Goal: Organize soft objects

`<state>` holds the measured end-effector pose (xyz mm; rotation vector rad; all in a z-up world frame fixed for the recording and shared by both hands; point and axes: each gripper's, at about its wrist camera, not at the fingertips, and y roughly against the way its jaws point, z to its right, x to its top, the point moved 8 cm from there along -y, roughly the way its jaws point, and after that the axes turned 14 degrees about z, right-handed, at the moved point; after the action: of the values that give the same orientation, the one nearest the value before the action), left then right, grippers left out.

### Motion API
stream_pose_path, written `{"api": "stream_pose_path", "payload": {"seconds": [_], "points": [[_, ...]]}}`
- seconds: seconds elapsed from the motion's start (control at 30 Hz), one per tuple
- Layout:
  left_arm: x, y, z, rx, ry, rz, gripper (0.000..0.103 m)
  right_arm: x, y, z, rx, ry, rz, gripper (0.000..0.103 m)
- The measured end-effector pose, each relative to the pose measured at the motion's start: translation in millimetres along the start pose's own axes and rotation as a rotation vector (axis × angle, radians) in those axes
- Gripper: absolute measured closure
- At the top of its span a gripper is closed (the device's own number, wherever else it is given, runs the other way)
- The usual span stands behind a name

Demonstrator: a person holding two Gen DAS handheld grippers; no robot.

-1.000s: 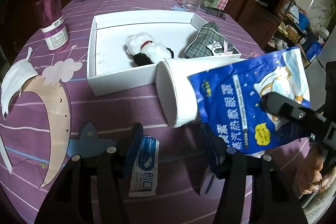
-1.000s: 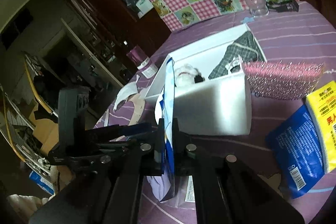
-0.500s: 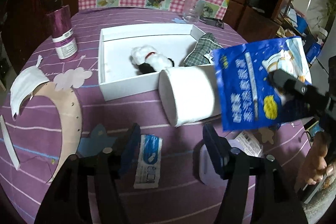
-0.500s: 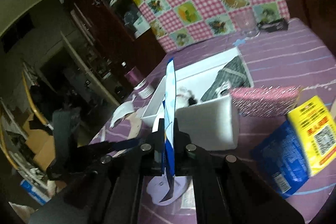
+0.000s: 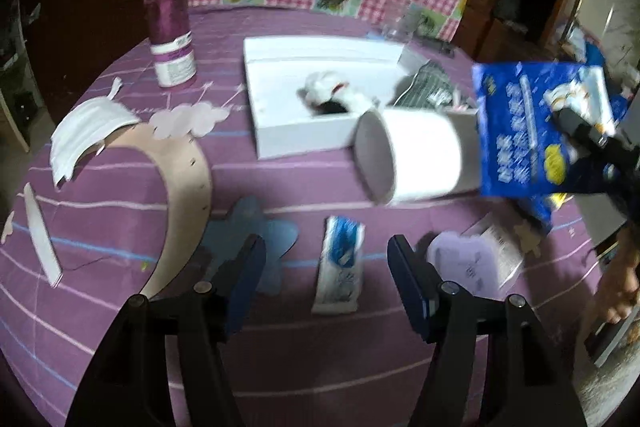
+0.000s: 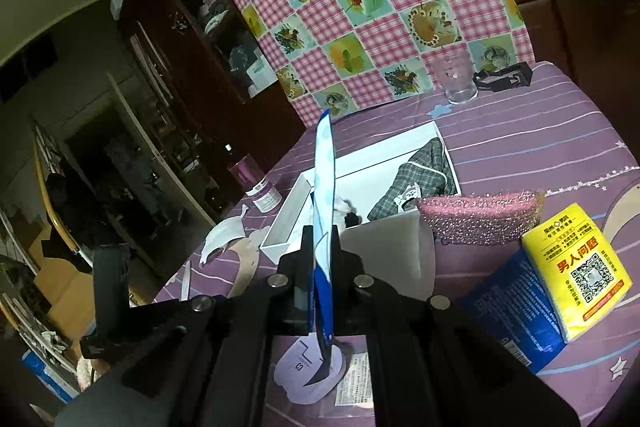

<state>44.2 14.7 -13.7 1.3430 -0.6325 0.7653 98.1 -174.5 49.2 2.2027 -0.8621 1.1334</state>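
In the left wrist view my left gripper is open above the purple tablecloth. A small white-and-blue packet lies on the cloth below the gap, untouched. My right gripper is shut on a blue pouch, held upright and seen edge-on. That blue pouch hangs in the air at the right, in front of a white cylinder lying on its side. Behind it, the white box holds a white plush toy and a plaid cloth.
On the left lie a face mask, a beige crescent cutout, a blue star cutout and a purple bottle. A lilac packet lies at the right. By the box are a pink sponge, a yellow pack and a glass.
The left gripper has drawn back from the box and its jaws stand a little wider. The right gripper has lifted the blue pouch and tilted upward.
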Motion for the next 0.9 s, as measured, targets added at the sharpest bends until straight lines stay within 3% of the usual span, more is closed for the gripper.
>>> {"api": "stream_pose_path", "payload": {"seconds": [0.33,0.4,0.5,0.63,0.9], "points": [[-22.0,-19.0,5.3,-0.036,-0.032,-0.097,0.039,-2.9,-0.4,3.1,0.009,-0.03,-0.016,0.098],[-24.8,-26.9,8.5,-0.012,-0.059,-0.12,0.04,-3.3,-0.8,3.1,0.01,-0.031,-0.018,0.098],[-25.1,-28.4,10.8,0.056,-0.122,-0.106,0.054,-4.6,-1.6,3.1,0.009,-0.034,-0.024,0.098],[-22.9,-27.0,4.3,0.075,-0.085,-0.106,0.081,-6.2,-3.0,3.8,0.01,-0.038,-0.033,0.098],[-21.9,-24.2,-6.2,0.056,0.004,-0.118,0.086,-9.7,-6.8,6.5,0.003,-0.05,-0.048,0.098]]}}
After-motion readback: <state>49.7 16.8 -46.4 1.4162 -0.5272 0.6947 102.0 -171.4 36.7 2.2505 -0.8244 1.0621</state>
